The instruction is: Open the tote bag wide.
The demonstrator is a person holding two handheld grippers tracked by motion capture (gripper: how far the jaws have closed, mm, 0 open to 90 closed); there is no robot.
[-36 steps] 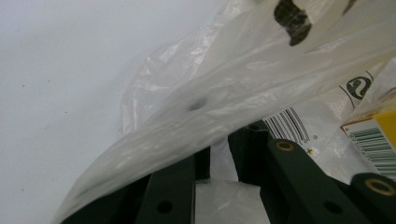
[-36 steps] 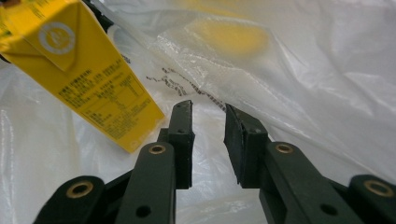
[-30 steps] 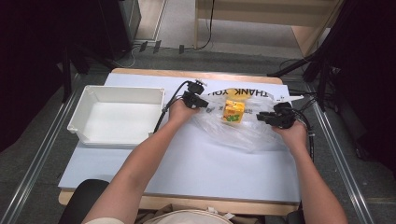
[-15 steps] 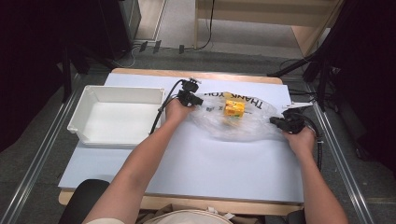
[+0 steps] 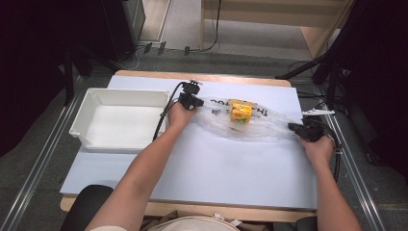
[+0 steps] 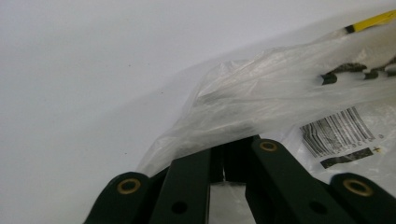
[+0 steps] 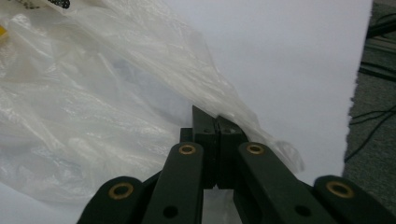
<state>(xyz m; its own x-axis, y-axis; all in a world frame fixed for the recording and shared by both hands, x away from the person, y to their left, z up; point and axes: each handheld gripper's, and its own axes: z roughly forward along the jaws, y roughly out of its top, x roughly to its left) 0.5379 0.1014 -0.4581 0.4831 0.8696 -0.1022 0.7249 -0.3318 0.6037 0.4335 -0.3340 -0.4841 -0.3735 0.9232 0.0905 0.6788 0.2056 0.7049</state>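
A clear plastic bag [image 5: 250, 125] lies stretched across the pale blue mat [image 5: 216, 168], with a yellow box [image 5: 240, 111] inside it. My left gripper [image 5: 197, 102] holds the bag's left end. Its jaws have just been closing, and in the left gripper view they [image 6: 233, 151] are shut with the film [image 6: 280, 88] pinched between them. A barcode label [image 6: 338, 130] shows on the bag. My right gripper [image 5: 293, 128] holds the bag's right end. In the right gripper view its jaws [image 7: 215, 128] are shut on the crinkled film [image 7: 93, 102].
A white tray [image 5: 91, 103] sits left of the left hand. Cables [image 5: 337, 163] trail from the grippers. The table's right edge [image 7: 359, 84] runs close to the right gripper, with floor and cables beyond it.
The right hand has moved to the right and a little toward the person, pulling the bag out longer and flatter. The left hand has stayed in place.
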